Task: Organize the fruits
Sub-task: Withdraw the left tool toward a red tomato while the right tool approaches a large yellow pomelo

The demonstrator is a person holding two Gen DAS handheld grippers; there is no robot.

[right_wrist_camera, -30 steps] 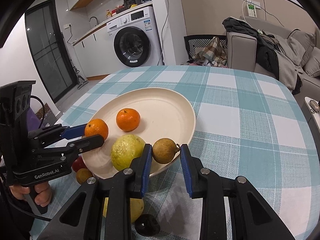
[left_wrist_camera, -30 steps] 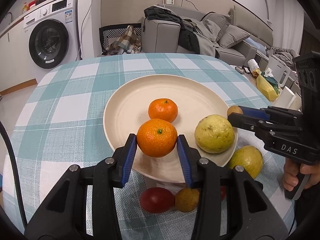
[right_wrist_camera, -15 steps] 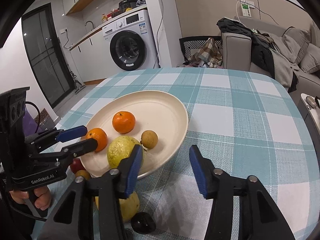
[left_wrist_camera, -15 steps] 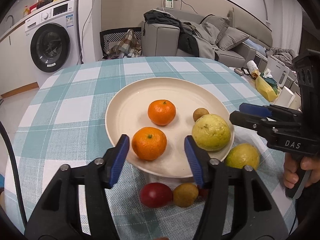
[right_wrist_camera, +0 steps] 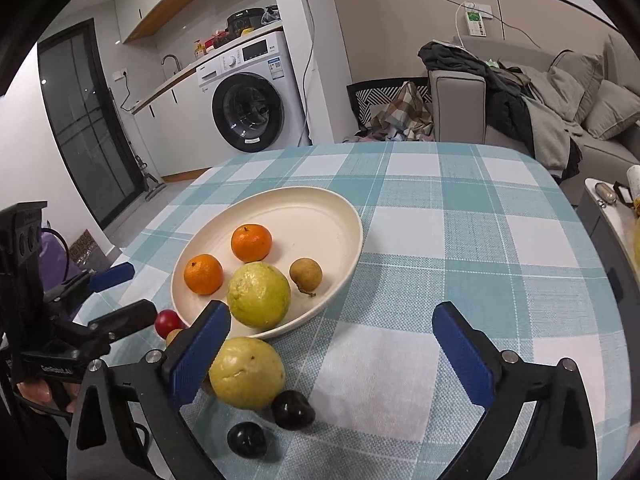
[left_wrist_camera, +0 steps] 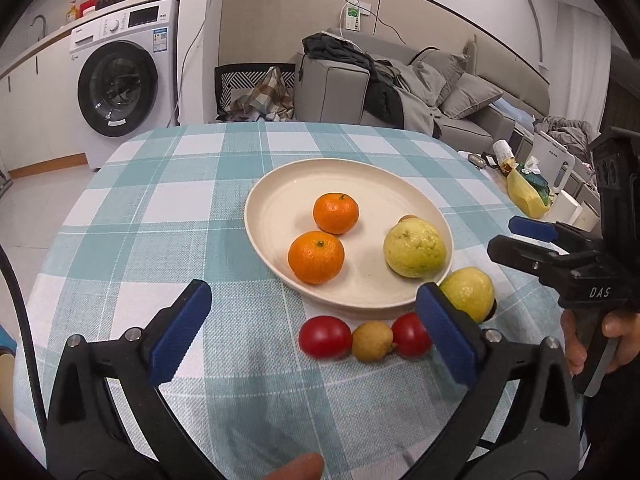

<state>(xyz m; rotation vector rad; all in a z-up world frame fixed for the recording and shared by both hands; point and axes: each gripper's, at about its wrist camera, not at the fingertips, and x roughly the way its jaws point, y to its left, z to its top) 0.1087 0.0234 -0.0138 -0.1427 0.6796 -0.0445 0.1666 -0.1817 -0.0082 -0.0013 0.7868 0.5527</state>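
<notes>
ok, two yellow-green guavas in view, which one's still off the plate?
The guava nearest the right gripper, lying on the tablecloth beside its left finger. The other guava sits inside the plate, next to the two oranges.

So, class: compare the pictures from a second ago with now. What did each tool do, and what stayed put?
The left tool let go of the near orange on the plate and drew back, open. The right tool released the small brown fruit onto the plate and drew back, open. The far orange, the guava and the fruits on the cloth stayed put.
</notes>
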